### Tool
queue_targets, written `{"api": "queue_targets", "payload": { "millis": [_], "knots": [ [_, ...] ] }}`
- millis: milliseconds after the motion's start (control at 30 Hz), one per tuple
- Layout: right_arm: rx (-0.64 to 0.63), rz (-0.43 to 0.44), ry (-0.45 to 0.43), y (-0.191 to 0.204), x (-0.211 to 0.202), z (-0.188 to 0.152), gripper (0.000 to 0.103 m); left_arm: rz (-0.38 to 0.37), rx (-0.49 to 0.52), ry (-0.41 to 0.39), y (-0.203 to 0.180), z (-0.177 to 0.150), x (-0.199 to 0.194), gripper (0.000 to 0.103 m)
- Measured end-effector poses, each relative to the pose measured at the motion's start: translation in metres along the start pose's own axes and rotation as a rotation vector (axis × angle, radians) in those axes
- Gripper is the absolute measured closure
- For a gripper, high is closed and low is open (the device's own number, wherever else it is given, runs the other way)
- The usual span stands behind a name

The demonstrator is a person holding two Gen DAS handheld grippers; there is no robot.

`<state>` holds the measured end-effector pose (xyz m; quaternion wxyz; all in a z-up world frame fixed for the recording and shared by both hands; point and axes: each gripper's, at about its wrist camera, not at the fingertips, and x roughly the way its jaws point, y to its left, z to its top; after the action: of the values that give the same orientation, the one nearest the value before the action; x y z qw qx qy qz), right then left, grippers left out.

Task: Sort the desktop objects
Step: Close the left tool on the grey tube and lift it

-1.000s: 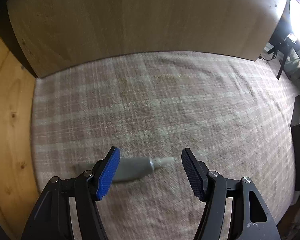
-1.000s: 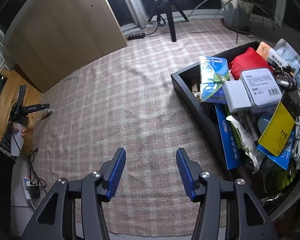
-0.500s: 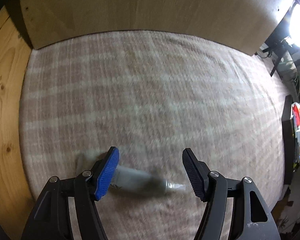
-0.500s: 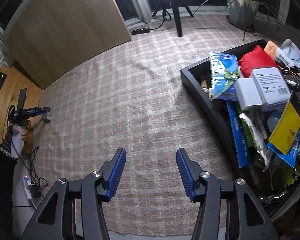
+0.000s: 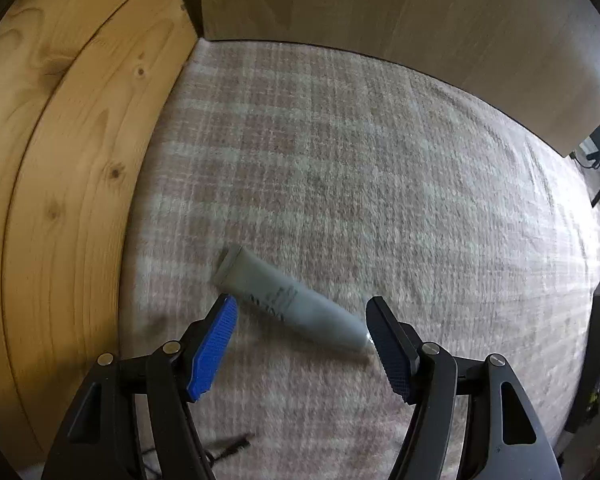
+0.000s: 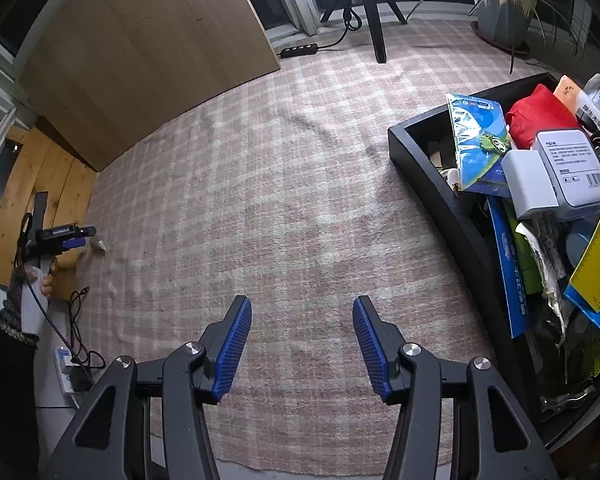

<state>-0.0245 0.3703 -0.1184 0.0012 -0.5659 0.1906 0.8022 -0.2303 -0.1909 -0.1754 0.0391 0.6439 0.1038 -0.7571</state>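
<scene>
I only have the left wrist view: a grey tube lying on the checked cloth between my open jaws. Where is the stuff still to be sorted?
Observer: In the right wrist view, a black tray sits at the cloth's right side, piled with packets and boxes.
Operator: What lies on top of the pile?
Observer: A white box with a barcode label lies on top, beside a red pouch.
Operator: Is the right gripper carrying anything?
Observer: No. The right gripper is open over bare cloth, with nothing between its jaws.
Operator: Can you see my left gripper from there?
Observer: Yes, the left gripper is far off at the cloth's left edge, over the grey tube.
</scene>
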Motion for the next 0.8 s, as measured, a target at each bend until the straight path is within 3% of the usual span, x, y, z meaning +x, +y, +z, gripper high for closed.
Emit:
{"api": "queue_targets", "payload": {
  "millis": [67,167,333,400,567,700,800],
  "knots": [
    [-0.002,0.002,-0.005,0.0,0.0,0.0,0.054,-0.029,-0.015,0.027,-0.003,-0.006,0.004,0.032],
    [0.005,0.007,-0.006,-0.002,0.0,0.0,0.054,0.004,-0.013,0.043,-0.015,-0.018,0.011,0.032],
    [0.01,0.012,-0.02,-0.008,-0.006,-0.002,0.054,-0.008,-0.018,0.054,-0.026,-0.018,0.018,0.033],
    [0.018,0.01,-0.023,-0.014,-0.009,-0.002,0.054,-0.005,-0.015,0.056,-0.03,-0.019,0.019,0.045],
    [0.041,0.002,-0.029,-0.03,-0.013,-0.005,0.054,0.044,0.004,0.019,-0.047,-0.028,0.012,0.05],
    [0.049,0.003,-0.032,-0.04,-0.016,-0.007,0.054,0.062,-0.001,-0.003,-0.06,-0.041,0.001,0.079],
    [0.048,0.009,-0.034,-0.046,-0.018,-0.008,0.054,0.029,-0.005,-0.008,-0.07,-0.052,-0.004,0.081]
  ]
}}
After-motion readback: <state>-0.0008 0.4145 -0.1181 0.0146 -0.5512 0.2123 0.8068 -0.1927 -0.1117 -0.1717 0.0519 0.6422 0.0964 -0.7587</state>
